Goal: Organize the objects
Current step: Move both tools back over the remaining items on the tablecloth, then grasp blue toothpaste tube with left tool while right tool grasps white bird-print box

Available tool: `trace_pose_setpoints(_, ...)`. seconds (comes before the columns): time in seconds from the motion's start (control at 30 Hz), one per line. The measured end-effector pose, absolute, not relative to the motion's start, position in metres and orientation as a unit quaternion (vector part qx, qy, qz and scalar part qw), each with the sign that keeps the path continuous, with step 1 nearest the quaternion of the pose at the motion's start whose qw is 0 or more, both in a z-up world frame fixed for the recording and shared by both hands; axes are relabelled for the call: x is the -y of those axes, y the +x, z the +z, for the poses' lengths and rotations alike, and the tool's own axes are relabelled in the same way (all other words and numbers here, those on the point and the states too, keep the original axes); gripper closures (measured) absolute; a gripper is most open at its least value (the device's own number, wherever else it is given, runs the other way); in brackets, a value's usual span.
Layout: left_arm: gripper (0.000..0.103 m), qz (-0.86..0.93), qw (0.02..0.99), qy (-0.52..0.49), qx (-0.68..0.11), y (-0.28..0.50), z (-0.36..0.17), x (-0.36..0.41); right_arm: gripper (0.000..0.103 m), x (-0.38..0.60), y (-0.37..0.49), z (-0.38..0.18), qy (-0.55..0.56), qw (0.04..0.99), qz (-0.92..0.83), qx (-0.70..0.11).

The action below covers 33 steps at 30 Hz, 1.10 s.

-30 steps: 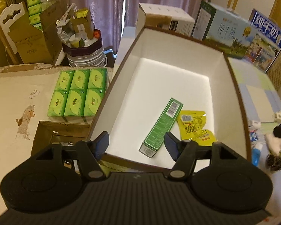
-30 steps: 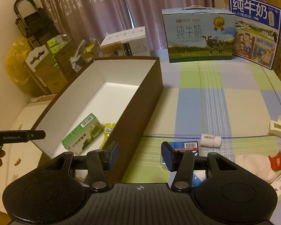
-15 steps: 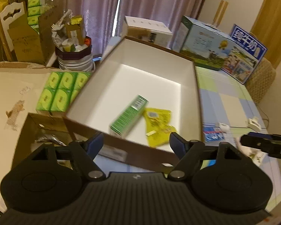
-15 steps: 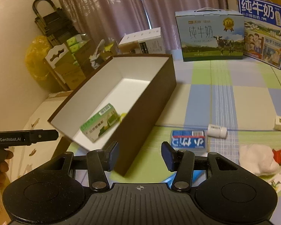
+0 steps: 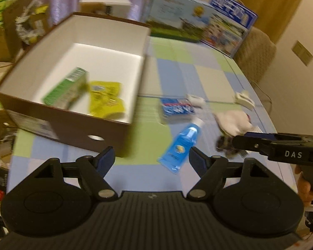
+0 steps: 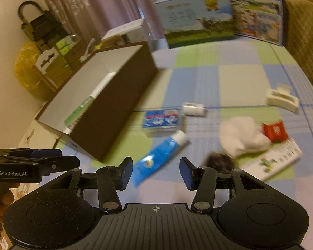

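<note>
Blue tube beside brown box

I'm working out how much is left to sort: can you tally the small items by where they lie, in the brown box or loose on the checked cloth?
In the box: 2 (green carton, yellow packet)
On the cloth: 8 (blue tube, blue pack, white bottle, hair clip, white cloth, red packet, dark bundle, leaflet)
Total: 10

One brown box holds two things: one green carton and one yellow packet. On the desk lie one blue tube, one blue-and-white pack, one white bottle, one white hair clip and one red sachet. Two milk cartons stand behind.
</note>
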State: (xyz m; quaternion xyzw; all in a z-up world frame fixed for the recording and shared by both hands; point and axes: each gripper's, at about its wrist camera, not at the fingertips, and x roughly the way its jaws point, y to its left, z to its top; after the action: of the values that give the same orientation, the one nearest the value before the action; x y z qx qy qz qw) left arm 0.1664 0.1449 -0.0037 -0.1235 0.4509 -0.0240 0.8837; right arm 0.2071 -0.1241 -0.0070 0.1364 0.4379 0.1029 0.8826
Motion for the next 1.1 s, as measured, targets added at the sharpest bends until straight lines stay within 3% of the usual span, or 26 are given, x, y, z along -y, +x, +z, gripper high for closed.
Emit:
trace_pose_setpoints(0.63,0.029,-0.085,0.875,-0.052,-0.475,0.235,-0.055,-0.043,0.056,0.235,0.181,-0.041,0.177,0.870,-0.023,-0.460)
trace_pose_setpoints(1.1,0.047,-0.104,0.862,0.025,-0.495,0.290,-0.104,-0.031,0.056,0.270,0.181,-0.051,0.200,0.856,-0.073,-0.471)
